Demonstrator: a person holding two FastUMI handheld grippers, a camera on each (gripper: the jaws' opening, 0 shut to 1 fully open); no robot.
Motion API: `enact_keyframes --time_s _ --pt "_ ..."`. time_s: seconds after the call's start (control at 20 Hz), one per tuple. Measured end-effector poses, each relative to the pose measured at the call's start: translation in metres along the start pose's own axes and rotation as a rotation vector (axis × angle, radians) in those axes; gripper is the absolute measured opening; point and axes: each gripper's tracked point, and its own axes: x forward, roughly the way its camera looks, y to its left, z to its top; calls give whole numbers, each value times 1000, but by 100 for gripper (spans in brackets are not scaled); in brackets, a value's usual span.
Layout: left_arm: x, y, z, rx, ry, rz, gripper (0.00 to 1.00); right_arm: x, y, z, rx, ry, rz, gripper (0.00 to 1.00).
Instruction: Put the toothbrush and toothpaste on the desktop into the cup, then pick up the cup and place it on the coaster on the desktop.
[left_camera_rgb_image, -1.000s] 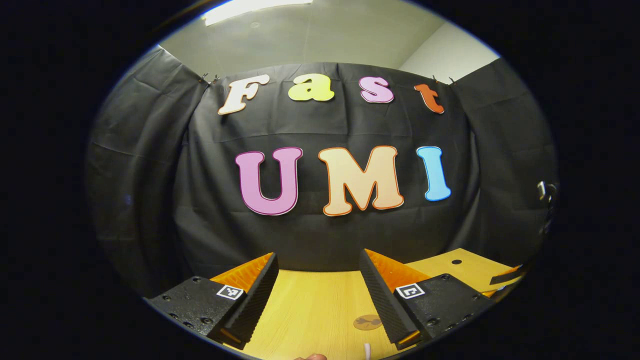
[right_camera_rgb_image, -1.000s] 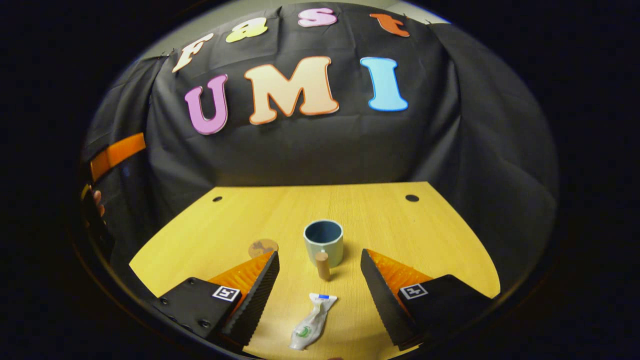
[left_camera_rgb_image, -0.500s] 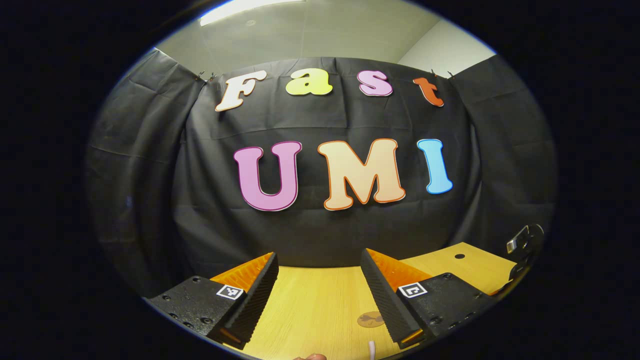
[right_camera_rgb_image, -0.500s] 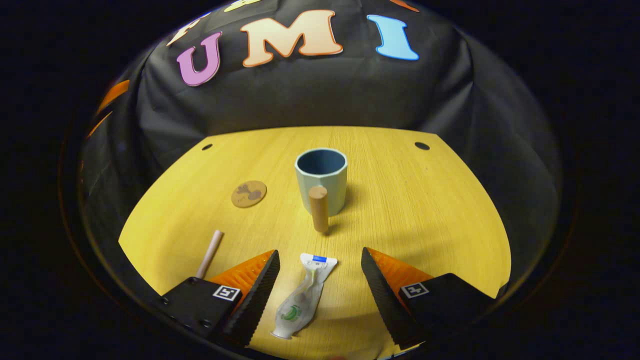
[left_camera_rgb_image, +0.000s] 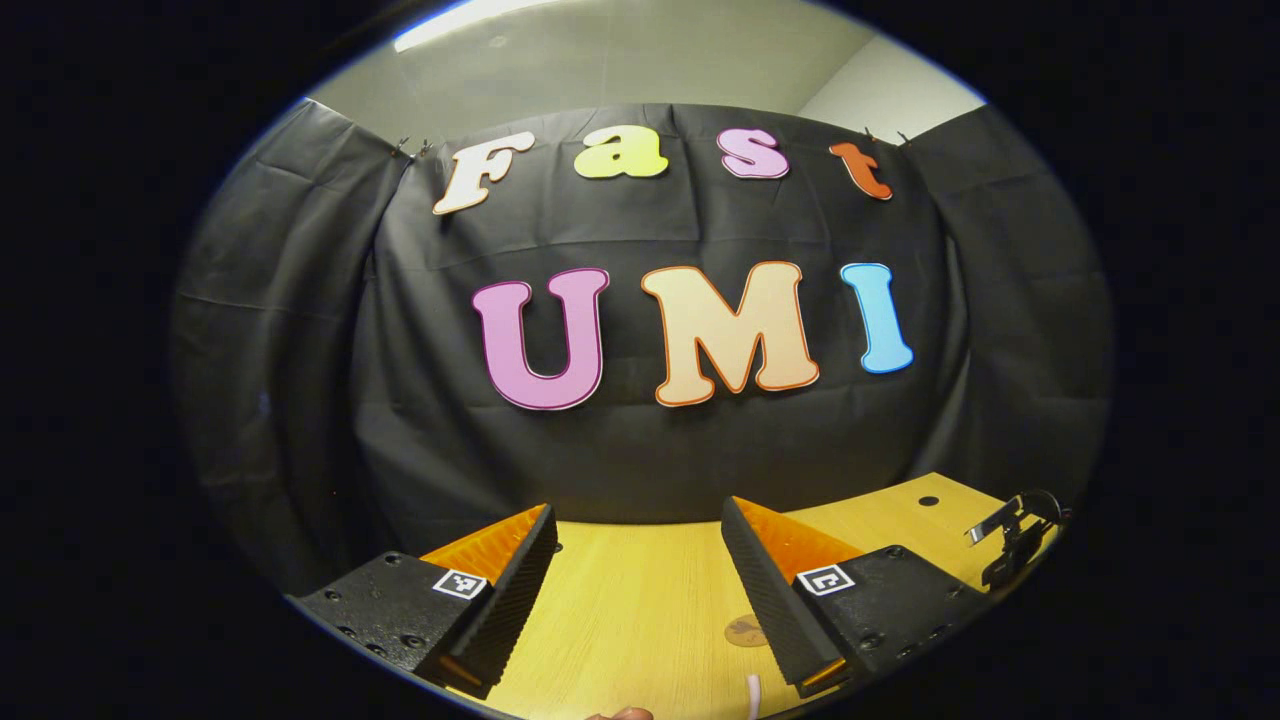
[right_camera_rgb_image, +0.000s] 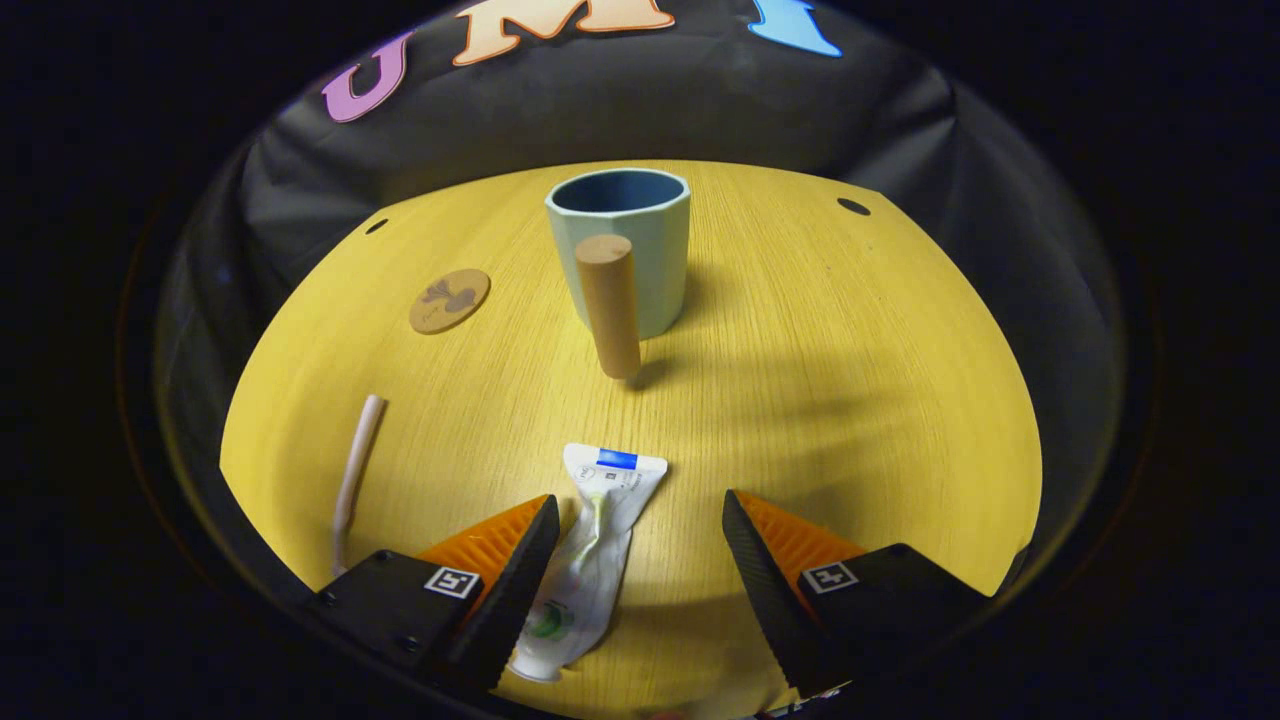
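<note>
In the right gripper view a pale green cup (right_camera_rgb_image: 630, 250) with a wooden peg handle (right_camera_rgb_image: 610, 305) stands upright at the far middle of the yellow desktop (right_camera_rgb_image: 850, 380). A crumpled white toothpaste tube (right_camera_rgb_image: 590, 540) lies flat between and just ahead of my right gripper (right_camera_rgb_image: 640, 545), which is open and hangs above it. A pale toothbrush (right_camera_rgb_image: 355, 470) lies at the left edge. The round brown coaster (right_camera_rgb_image: 449, 300) sits left of the cup. My left gripper (left_camera_rgb_image: 640, 560) is open, held level over the desk, with the coaster (left_camera_rgb_image: 745, 631) and the toothbrush tip (left_camera_rgb_image: 752, 692) low between its fingers.
Two small dark holes (right_camera_rgb_image: 852, 206) (right_camera_rgb_image: 376, 226) mark the desk's far corners. Black cloth walls close the booth behind and at the sides. In the left gripper view, part of the other gripper (left_camera_rgb_image: 1010, 530) shows at the right edge over the desk.
My right gripper has tipped downward and moved forward over the toothpaste, so the cup and tube appear closer. The left gripper has barely shifted; the other gripper has sunk lower at its right edge.
</note>
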Motion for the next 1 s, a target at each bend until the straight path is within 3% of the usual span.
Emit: enact_keyframes --time_s 0.3,0.45,0.55,0.6,0.7,0.85,1.0 --pt "0 1 -4 -11 5 3 96 2 3 4 -52 60 0 99" --pt "0 -1 -7 -8 9 -2 96 5 6 4 -65 93 9 90" --pt "-1 -2 -9 -8 15 -6 96 11 15 5 -77 84 25 66" --pt "-1 -3 -10 -7 18 -6 96 7 16 6 -91 86 41 61" --pt "-1 -5 -13 -7 26 -10 98 4 13 6 -114 93 63 41" --pt "-1 -9 -16 -6 35 -15 96 6 14 6 -98 111 83 36" --pt "-1 -15 -24 -4 53 -29 96 0 13 8 -63 106 81 22"
